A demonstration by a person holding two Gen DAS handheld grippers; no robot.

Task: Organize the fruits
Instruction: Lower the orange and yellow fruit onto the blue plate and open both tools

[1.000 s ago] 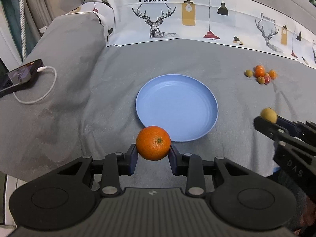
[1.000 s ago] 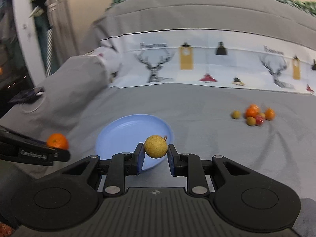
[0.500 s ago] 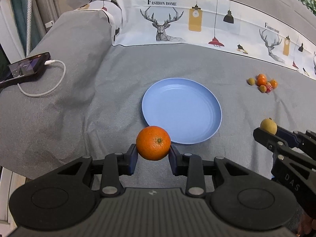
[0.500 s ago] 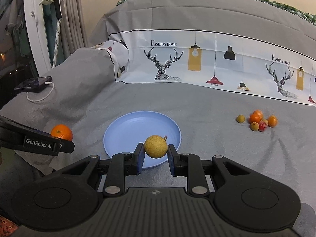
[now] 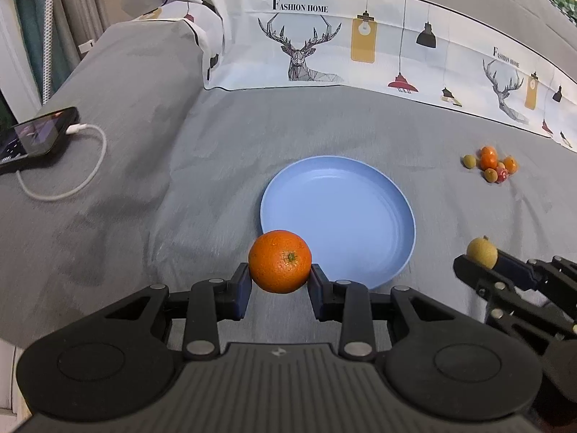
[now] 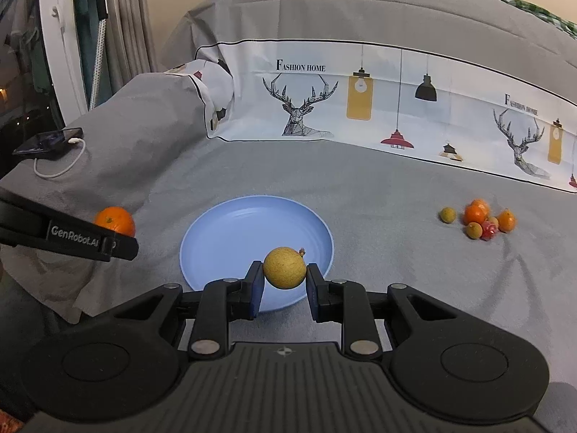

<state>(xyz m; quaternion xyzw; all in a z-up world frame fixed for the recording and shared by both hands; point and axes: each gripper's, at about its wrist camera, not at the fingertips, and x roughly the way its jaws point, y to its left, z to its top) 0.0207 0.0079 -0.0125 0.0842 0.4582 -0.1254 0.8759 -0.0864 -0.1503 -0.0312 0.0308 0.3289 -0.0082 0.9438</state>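
Note:
My left gripper (image 5: pixel 280 281) is shut on an orange (image 5: pixel 280 261) and holds it above the near-left rim of an empty blue plate (image 5: pixel 339 216). My right gripper (image 6: pixel 285 283) is shut on a small yellow-brown round fruit (image 6: pixel 285 267) above the plate's (image 6: pixel 234 227) near rim. In the left wrist view the right gripper (image 5: pixel 479 263) shows at the right with its fruit (image 5: pixel 481 252). In the right wrist view the left gripper (image 6: pixel 119 241) shows at the left with the orange (image 6: pixel 114 221). A cluster of several small fruits (image 5: pixel 492 164) lies on the grey cloth at the far right, also in the right wrist view (image 6: pixel 478 220).
A phone (image 5: pixel 32 137) with a white charging cable (image 5: pixel 72 187) lies at the far left of the grey-covered bed. A white printed pillowcase band (image 5: pixel 360 54) runs across the back. The cloth drops off at the near-left edge.
Both grippers have moved forward a little toward the plate with their fruits still held. The plate and the fruit cluster have not moved.

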